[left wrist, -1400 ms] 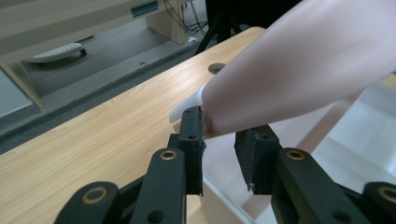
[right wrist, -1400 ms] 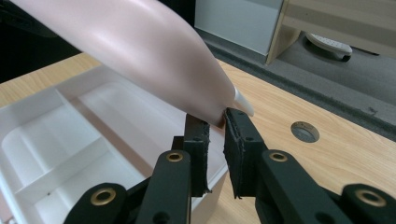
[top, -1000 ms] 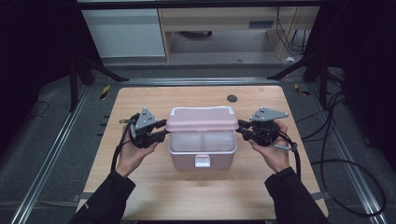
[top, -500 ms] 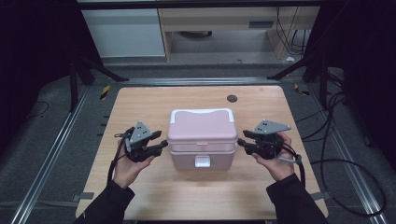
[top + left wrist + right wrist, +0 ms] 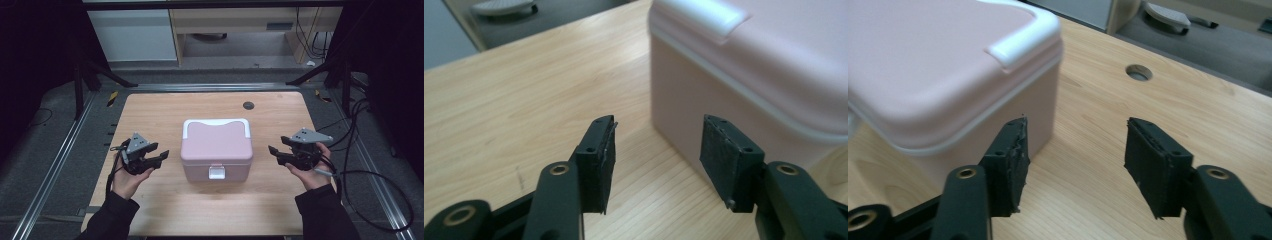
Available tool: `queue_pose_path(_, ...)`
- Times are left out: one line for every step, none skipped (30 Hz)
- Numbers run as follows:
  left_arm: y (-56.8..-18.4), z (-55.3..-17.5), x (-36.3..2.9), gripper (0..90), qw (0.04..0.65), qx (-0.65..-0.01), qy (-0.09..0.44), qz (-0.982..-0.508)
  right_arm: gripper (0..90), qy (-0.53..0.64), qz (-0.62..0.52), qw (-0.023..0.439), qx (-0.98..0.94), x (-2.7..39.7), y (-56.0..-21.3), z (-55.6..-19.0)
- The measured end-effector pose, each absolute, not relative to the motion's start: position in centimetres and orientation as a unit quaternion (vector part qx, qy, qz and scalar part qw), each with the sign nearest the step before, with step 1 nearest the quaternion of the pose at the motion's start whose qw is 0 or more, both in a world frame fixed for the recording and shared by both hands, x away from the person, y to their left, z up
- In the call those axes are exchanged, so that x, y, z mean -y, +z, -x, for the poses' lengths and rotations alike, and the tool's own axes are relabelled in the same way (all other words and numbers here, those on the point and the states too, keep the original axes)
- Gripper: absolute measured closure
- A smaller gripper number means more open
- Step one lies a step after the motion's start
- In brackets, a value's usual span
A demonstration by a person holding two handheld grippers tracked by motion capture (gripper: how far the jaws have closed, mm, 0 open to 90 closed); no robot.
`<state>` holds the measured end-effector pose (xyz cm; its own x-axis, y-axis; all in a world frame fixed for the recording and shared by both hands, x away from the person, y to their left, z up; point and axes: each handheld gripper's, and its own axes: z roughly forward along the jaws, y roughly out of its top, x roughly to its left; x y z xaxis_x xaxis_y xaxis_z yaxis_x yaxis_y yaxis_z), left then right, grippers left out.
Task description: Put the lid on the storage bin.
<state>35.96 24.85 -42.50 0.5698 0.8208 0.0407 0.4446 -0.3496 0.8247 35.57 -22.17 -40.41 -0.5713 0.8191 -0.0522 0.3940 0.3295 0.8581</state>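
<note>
Box: pink box [image 5: 216, 147] mid-table, bare table [image 5: 150, 110] all round.
Left gripper [image 5: 159, 158]: left of box, apart, jaws spread, just opening, nothing between.
Right gripper [image 5: 273, 154]: right of box, likewise.

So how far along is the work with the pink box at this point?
Done: the pink box sits lid down on the table. In hand: nothing. The left gripper and right gripper, jaws just opening, stand apart from its sides. Left: nothing visibly pending; the latch state is unclear.

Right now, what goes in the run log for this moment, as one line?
pink box: lid shut, on table | left gripper: jaws just opening, empty, beside box | right gripper: jaws just opening, empty, beside box
</note>
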Motion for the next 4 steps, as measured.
queue_pose_path(-42.8, -36.1, -25.0, 46.7, 0.402, -0.406, 0.232, -0.787, 41.6, 0.423, -0.396, 0.25, -0.775, 22.5, -40.7, -35.8)
queue_pose_path(-43.3, -36.4, -25.4, 45.9, 0.392, -0.411, 0.232, -0.79, 41.1, 0.421, -0.398, 0.252, -0.775, 22.7, -41.0, -35.9)
queue_pose_path(-43.6, -36.6, -25.5, 45.1, 0.388, -0.416, 0.231, -0.789, 39.7, 0.416, -0.405, 0.253, -0.774, 23.0, -41.4, -36.1)
queue_pose_path(-44.1, -36.9, -26.0, 44.6, 0.38, -0.422, 0.23, -0.79, 39.1, 0.412, -0.41, 0.252, -0.774, 23.2, -41.7, -36.2)
